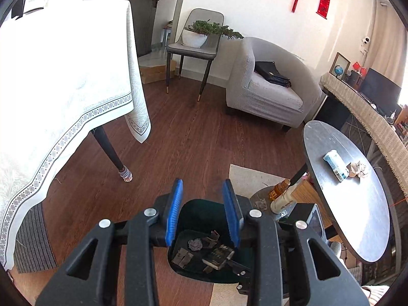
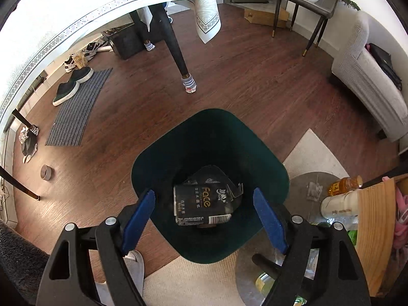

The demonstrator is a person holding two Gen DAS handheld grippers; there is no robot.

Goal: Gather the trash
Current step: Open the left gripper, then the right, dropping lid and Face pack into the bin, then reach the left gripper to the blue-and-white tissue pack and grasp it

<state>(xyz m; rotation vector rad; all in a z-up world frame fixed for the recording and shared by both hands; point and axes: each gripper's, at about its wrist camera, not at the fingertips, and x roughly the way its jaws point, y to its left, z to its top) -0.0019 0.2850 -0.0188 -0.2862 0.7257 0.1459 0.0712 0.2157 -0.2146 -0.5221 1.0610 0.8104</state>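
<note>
**Both grippers empty above the green bin; trash left on the round table**

The left gripper [image 1: 204, 211] is seen over the dark green bin [image 1: 193, 211], which stands on the wooden floor [image 1: 193, 132]. Its blue pads [image 1: 174, 214] are held partly apart, with nothing between them. Inside the bin, a crumpled grey wad [image 1: 195, 244], brown scraps [image 1: 182, 256] and a dark tissue pack [image 1: 218, 255] are observed.

The right gripper [image 2: 204, 219] is pointed steeply down into the same bin [image 2: 163, 153]. Its fingers [image 2: 269, 221] are spread wide and nothing is gripped. The black tissue pack [image 2: 201, 204], printed "Face", is noted lying on the bin's bottom, directly between the pads in the view but well below them.

Remaining trash is recorded on the round dark table [image 1: 357, 216], to the right of the bin: a white-and-blue packet [image 1: 336, 163] and, just beside it, a crumpled paper ball [image 1: 359, 169]. An amber bottle [image 1: 279, 190] and a cream bottle [image 1: 283, 200] are seen on a low grey stand beside the bin.
</note>
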